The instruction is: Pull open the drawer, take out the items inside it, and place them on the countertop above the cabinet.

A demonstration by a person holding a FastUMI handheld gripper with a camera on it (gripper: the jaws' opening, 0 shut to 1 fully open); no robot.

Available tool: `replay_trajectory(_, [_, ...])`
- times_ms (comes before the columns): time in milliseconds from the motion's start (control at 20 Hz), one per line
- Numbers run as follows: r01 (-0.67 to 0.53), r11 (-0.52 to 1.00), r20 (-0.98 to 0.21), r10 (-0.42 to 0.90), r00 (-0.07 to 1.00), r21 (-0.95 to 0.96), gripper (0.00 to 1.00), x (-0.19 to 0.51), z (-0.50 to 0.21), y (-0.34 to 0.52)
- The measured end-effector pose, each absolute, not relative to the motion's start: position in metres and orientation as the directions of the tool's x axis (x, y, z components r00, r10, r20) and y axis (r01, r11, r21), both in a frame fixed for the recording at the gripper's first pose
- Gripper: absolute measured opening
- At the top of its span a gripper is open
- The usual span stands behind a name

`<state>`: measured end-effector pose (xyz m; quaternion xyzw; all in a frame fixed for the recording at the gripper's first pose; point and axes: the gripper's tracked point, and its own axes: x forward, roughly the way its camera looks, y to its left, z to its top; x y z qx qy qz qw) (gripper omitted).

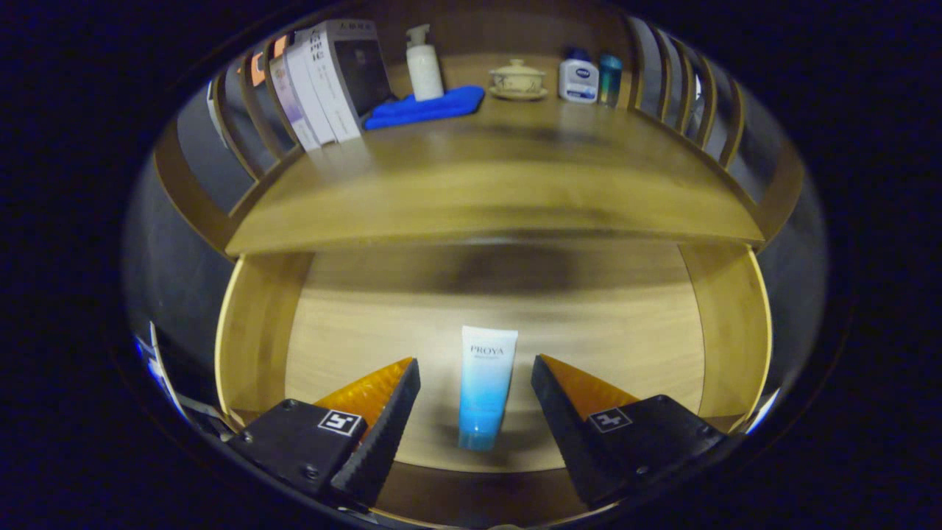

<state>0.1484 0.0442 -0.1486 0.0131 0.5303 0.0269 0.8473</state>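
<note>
Gripper view, looking into an open wooden drawer (261, 331) below the cabinet's table (486, 199). Cosmetic tube (486, 383): white at the far end, shading to blue at the near cap end, lying flat on the drawer floor, lengthwise along the viewing direction. Positioned between the two fingers (383, 419) of the gripper (476, 379), touching neither. Fingers spread wide, holding nothing, with a clear gap on each side of the tube. Bare drawer floor all around the tube, reaching to the pale side walls left and right and into the shadow under the table's front edge. Table's front half bare, bounded on both sides by curved slatted rails (692, 88). At the table's back: upright boxes (324, 81) at left, white pump bottle (425, 66) standing on a folded blue cloth (427, 109), lidded ceramic cup on a saucer (518, 79), white bottle with blue cap (578, 77), small teal bottle (609, 77) just beside it.
</note>
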Motion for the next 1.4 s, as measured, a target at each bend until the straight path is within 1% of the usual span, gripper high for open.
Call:
replay_trajectory(150, [-0.041,0.999,-0.926,0.014,0.378,-0.001,0.95,0.14,-0.166,0.042])
replay_trajectory(250, [-0.003,1.0,-0.941,0.008,0.337,0.007,0.92,0.134,-0.173,0.043])
replay_trajectory(400, [0.017,1.0,-0.948,-0.009,0.318,-0.004,0.86,0.131,-0.183,0.041])
replay_trajectory(500, [0.043,0.999,-0.952,-0.02,0.304,-0.007,0.76,0.13,-0.189,0.036])
replay_trajectory(650, [0.06,0.998,-0.955,-0.011,0.296,0.008,0.5,0.128,-0.191,0.036])
replay_trajectory(750, [0.045,0.999,-0.953,0.004,0.302,0.019,0.45,0.125,-0.186,0.037])
replay_trajectory(1000, [0.022,0.998,-0.935,0.053,0.35,0.064,0.44,0.117,-0.155,0.039])
replay_trajectory(1400, [-0.023,0.995,-0.883,0.094,0.46,0.095,0.44,0.122,-0.078,0.036])
